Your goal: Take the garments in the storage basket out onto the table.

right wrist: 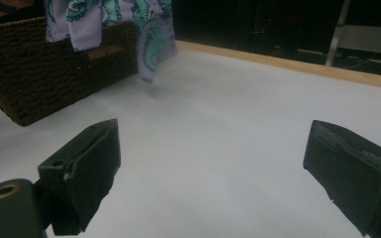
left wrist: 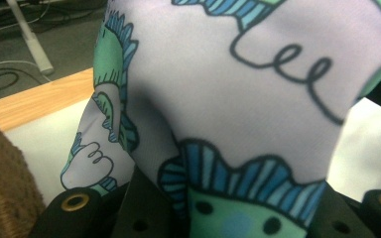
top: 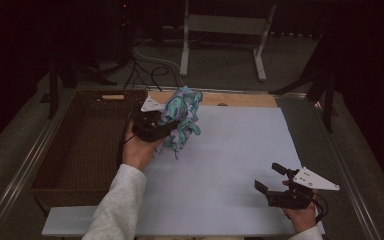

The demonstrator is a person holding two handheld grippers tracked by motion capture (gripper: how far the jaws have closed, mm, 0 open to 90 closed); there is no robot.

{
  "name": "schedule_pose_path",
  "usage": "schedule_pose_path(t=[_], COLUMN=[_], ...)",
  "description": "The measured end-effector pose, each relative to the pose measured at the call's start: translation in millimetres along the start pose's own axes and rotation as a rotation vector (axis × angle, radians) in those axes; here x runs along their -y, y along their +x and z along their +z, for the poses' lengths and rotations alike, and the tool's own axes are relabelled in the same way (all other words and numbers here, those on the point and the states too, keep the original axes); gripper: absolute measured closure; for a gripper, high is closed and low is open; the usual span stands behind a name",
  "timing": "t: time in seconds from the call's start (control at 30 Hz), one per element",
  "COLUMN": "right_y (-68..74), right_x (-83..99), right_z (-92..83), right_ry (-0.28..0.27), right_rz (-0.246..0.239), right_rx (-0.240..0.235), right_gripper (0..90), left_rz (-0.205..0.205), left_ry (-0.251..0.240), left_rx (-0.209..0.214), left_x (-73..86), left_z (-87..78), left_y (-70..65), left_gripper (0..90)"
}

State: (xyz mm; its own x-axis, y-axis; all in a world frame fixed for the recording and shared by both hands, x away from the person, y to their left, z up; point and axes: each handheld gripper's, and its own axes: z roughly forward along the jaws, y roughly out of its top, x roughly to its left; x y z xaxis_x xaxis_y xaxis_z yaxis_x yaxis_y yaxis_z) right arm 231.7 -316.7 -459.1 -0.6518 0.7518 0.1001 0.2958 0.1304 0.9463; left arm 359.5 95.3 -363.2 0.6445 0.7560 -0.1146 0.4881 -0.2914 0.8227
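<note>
While the right tongs [top: 275, 177] wait near the front edge of the white tabletop [top: 240, 150], spread wide with nothing between them, the work sits with the other hand. Farther in, the left tongs [top: 166, 126] pinch a bunched cloth [top: 181, 117], pale purple with green and blue patterns, and hold it lifted above the tabletop, its loose ends hanging free. In the left gripper view the cloth [left wrist: 258, 99] is gathered between the jaws and rises right in front of the camera. It hangs just beside the right rim of the brown wicker basket [top: 85, 140], which stands at the left of the tabletop; in the high view the cloth is not yet over the basket's opening. So, as I judge it, the pick-up is done and the carrying is under way. What seems left is to bring the cloth across the rim, lower it in and let go. The basket's inside looks dark, and I cannot tell whether anything lies in it.
</note>
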Motion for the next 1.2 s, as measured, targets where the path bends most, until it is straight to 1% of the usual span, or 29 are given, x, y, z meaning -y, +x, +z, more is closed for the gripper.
schedule_pose_path(t=[0.57,0.8,1.13,1.2], right_y=[-0.3,-0.5,-0.3,-0.3], right_x=[0.0,0.0,0.0,0.0], right_z=[-0.3,-0.4,-0.3,-0.3], right_ry=[-0.001,-0.002,-0.003,-0.003], right_rz=[0.001,0.001,0.001,0.002], right_rx=[-0.002,-0.003,-0.005,-0.005], right_gripper=[7.7,7.7,7.7,7.7], left_rz=[0.022,0.027,0.044,0.043], left_ry=[0.011,0.01,0.015,0.012], left_rx=[0.05,0.064,0.095,0.097], left_x=[-4.5,-5.6,-6.8,-6.9], left_z=[19.8,25.0,34.5,35.5], left_y=[-20.6,-27.2,-41.2,-42.6], left_gripper=[72.9,72.9,72.9,72.9])
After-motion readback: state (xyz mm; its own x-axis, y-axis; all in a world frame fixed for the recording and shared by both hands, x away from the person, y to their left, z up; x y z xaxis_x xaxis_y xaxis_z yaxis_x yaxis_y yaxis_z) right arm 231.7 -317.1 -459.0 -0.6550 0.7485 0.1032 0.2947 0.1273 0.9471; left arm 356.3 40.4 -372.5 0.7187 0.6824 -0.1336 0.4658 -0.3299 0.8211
